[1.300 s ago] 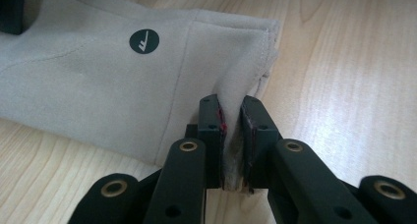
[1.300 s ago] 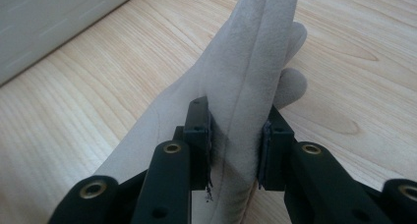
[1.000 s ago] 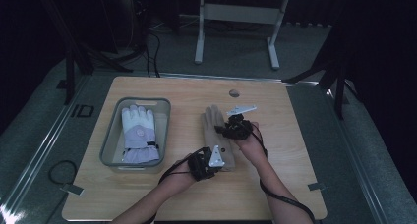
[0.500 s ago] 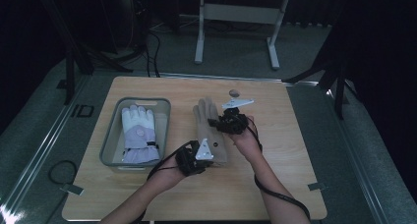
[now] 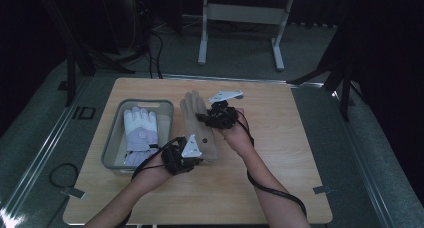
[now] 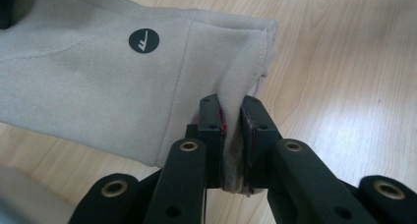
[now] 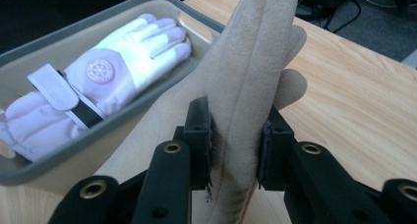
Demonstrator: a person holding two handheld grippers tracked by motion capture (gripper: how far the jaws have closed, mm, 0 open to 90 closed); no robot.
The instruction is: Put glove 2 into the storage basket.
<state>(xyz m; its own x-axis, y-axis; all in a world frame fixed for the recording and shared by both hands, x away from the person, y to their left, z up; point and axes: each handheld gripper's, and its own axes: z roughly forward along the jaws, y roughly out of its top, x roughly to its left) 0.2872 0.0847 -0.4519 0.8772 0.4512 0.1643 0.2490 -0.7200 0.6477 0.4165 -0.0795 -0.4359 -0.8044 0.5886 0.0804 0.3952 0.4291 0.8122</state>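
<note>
A tan suede glove point(image 5: 197, 125) is held off the wooden table between both grippers, stretched lengthwise. My left gripper point(image 5: 187, 155) is shut on the glove's cuff edge point(image 6: 231, 135); a round black logo point(image 6: 143, 40) shows on the cuff. My right gripper point(image 5: 210, 117) is shut on the glove's fingers point(image 7: 246, 111), which stand bunched upright between its jaws. A white and lilac glove point(image 5: 140, 130) lies palm-down in the grey bin point(image 5: 112, 143), left of the tan glove; it also appears in the right gripper view point(image 7: 103, 81).
The grey bin point(image 7: 123, 130) sits on the table's left half, right beside the tan glove. A small round object point(image 5: 239, 94) lies near the far edge. Bare wood point(image 5: 280, 138) spreads to the right and front. Dark floor, cables and a stand's legs lie beyond the table.
Both grippers have moved left toward the bin and risen, carrying the tan glove with them. Both grips have held.
</note>
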